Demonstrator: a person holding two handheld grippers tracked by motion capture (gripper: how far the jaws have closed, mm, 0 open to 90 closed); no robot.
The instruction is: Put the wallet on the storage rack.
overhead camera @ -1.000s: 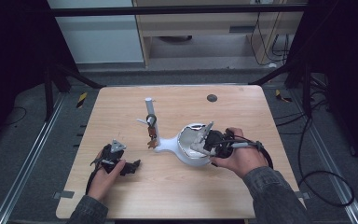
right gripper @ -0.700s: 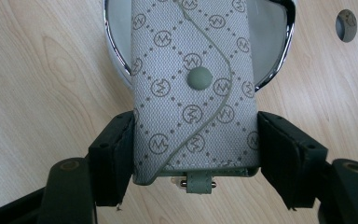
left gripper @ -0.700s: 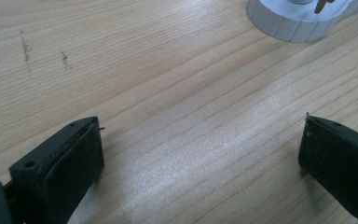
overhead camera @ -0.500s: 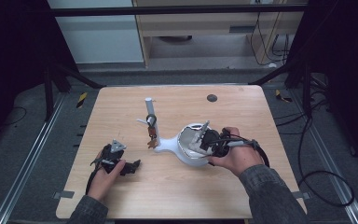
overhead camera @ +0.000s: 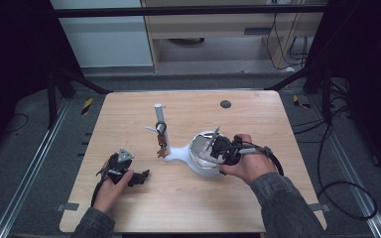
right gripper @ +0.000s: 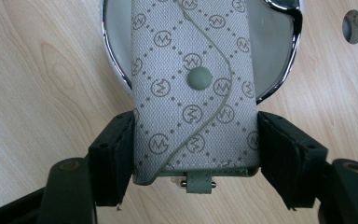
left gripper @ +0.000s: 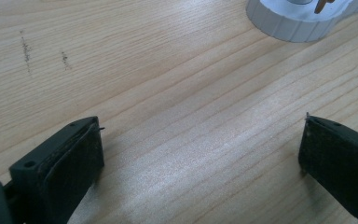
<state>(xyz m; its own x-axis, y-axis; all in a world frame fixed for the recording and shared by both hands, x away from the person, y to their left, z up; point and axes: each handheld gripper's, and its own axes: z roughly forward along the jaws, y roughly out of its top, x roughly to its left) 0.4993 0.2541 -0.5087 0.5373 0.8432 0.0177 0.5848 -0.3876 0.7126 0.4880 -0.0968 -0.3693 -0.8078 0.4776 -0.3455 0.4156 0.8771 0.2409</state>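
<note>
Right tongs point(right gripper: 193, 154): my jaws clamp the grey monogrammed key pouch point(right gripper: 193, 88) by its sides, snap flap up; it hangs over the white dish point(overhead camera: 201, 157), right of centre (for a clean drop, I judge).
Left tongs point(left gripper: 200, 154): wide, nothing between; parked low over the near-left table point(left gripper: 168, 93), clear of the work.
Key stand point(overhead camera: 159, 130): keys hang beside the dish.

The wooden table point(overhead camera: 188, 208) carries a white key stand point(overhead camera: 178, 153), whose base touches the tabletop near the centre. A dark round hole point(overhead camera: 225, 104) sits in the surface toward the far edge.
</note>
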